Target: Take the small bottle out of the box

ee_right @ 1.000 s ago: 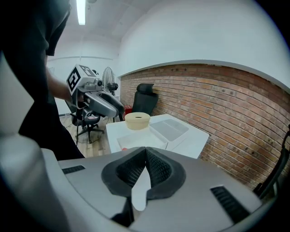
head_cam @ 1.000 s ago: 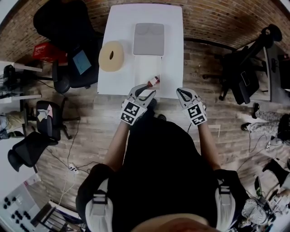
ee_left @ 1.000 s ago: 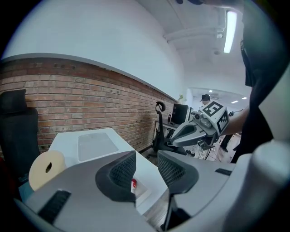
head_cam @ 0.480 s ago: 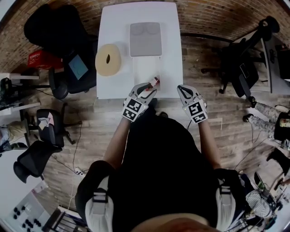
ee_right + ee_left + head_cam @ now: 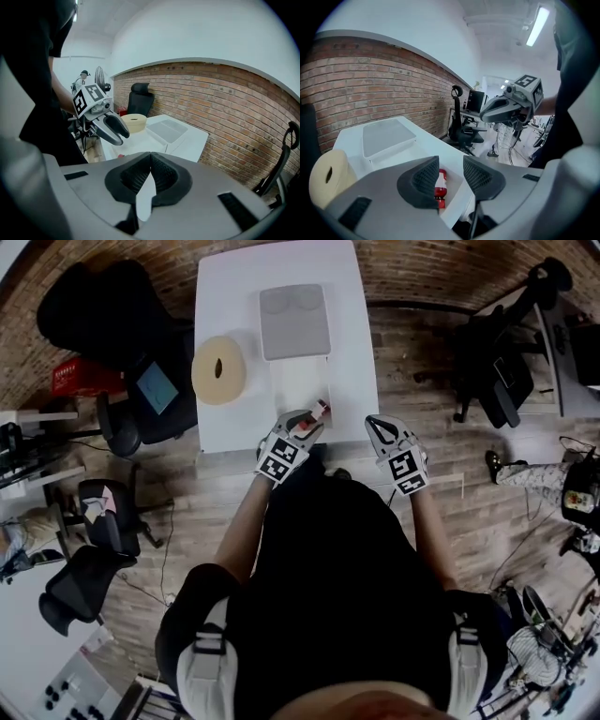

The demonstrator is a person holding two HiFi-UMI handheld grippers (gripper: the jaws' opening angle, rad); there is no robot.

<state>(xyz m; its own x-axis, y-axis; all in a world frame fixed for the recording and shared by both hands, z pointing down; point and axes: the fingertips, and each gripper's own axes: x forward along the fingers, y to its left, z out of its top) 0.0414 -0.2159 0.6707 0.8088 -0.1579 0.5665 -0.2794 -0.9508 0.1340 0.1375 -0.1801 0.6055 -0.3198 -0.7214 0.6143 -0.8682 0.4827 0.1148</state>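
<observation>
Left gripper (image 5: 305, 418) poised over the small bottle (image 5: 440, 187), right gripper (image 5: 377, 427) idle.

I see the left jaws standing apart with the red, white-capped bottle between them, close by the left pad; I cannot tell whether it touches. The bottle sits in the near right corner of the open white box (image 5: 292, 381), on the white table (image 5: 352, 352) with a beige roll (image 5: 218, 369) just left of the box. My right gripper's jaws are together on nothing, near the table's front right corner.

Left claw (image 5: 305, 423) lower, nearer small bottle (image 5: 322, 409)
</observation>
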